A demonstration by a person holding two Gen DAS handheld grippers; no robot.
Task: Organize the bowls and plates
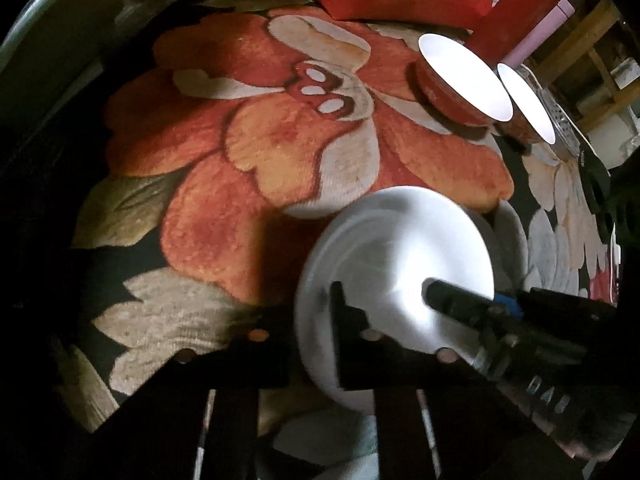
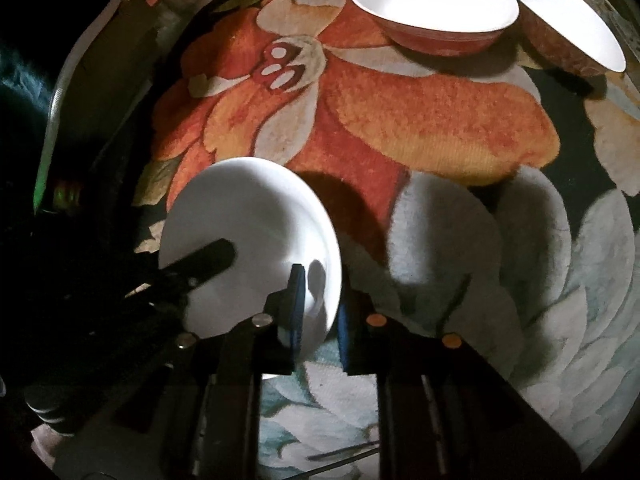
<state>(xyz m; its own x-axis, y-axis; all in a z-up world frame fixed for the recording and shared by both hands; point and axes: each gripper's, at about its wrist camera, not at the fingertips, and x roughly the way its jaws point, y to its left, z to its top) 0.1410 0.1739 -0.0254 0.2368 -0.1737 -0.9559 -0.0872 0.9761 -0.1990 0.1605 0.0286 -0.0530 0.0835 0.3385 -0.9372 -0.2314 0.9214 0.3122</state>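
Both grippers' fingers clamp one white plate; two bowls beyond.

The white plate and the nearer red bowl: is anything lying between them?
Only bare flowered cloth lies between plate and bowl; the right wrist view shows it clearly.

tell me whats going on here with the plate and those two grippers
A person is sorting dishes with a handheld gripper in each hand. Both the left gripper and the right gripper are clamped on opposite edges of one white plate, holding it tilted above the flowered cloth. Two red bowls with white insides, one beside the other, sit further back on the cloth, untouched.
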